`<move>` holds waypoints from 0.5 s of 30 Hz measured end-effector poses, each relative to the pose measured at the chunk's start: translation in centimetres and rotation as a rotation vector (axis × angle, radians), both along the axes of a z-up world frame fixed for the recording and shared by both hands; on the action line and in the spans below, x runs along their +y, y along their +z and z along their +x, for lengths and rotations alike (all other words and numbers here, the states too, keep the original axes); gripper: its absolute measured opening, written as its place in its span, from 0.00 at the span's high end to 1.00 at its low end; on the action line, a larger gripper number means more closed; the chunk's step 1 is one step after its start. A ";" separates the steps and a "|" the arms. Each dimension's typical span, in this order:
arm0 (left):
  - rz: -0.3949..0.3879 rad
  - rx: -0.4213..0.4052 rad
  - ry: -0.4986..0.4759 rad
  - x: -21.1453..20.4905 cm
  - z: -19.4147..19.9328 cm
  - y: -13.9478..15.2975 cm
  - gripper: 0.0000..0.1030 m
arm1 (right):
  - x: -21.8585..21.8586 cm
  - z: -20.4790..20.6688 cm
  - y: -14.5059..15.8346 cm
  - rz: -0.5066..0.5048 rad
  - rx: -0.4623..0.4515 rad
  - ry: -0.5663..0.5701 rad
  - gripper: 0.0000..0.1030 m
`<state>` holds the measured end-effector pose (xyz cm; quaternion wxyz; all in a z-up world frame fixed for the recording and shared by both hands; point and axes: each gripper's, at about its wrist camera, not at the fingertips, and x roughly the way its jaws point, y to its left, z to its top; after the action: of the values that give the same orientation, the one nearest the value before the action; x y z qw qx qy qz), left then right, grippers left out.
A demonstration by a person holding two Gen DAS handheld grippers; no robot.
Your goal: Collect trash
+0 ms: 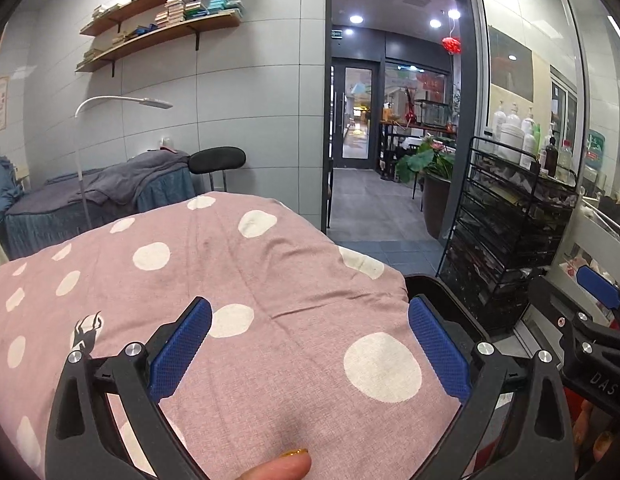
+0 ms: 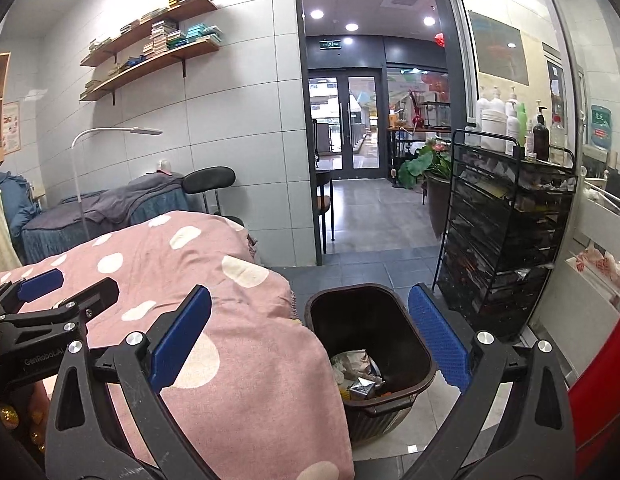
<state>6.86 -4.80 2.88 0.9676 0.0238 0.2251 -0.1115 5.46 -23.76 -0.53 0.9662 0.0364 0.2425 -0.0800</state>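
A dark brown trash bin (image 2: pixel 414 344) stands on the floor beside a bed; crumpled paper and wrappers (image 2: pixel 356 372) lie in its bottom. My right gripper (image 2: pixel 310 344) is open and empty, held above the bin's left rim. My left gripper (image 1: pixel 310 352) is open and empty over the pink polka-dot bedcover (image 1: pixel 230 280). The bin's rim (image 1: pixel 438 284) shows at the bed's right edge in the left wrist view. The right gripper (image 1: pixel 590 320) shows at the right edge there. The left gripper (image 2: pixel 42 292) shows at the left in the right wrist view.
A black wire rack (image 2: pixel 506 232) with bottles on top stands right of the bin. An open doorway (image 2: pixel 374 120) leads to a hallway with a potted plant (image 2: pixel 426 168). A second bed (image 2: pixel 110 208), a floor lamp (image 2: pixel 80 160) and a black chair (image 2: pixel 208 184) stand by the tiled wall.
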 end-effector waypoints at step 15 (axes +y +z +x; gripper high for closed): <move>-0.002 -0.020 0.010 0.2 -0.9 0.1 0.06 | 0.3 0.1 0.0 0.007 0.010 0.000 0.05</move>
<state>5.94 -4.55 2.97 0.9704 0.0230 0.2153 -0.1068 5.55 -23.41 -0.50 0.9649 0.0394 0.2474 -0.0794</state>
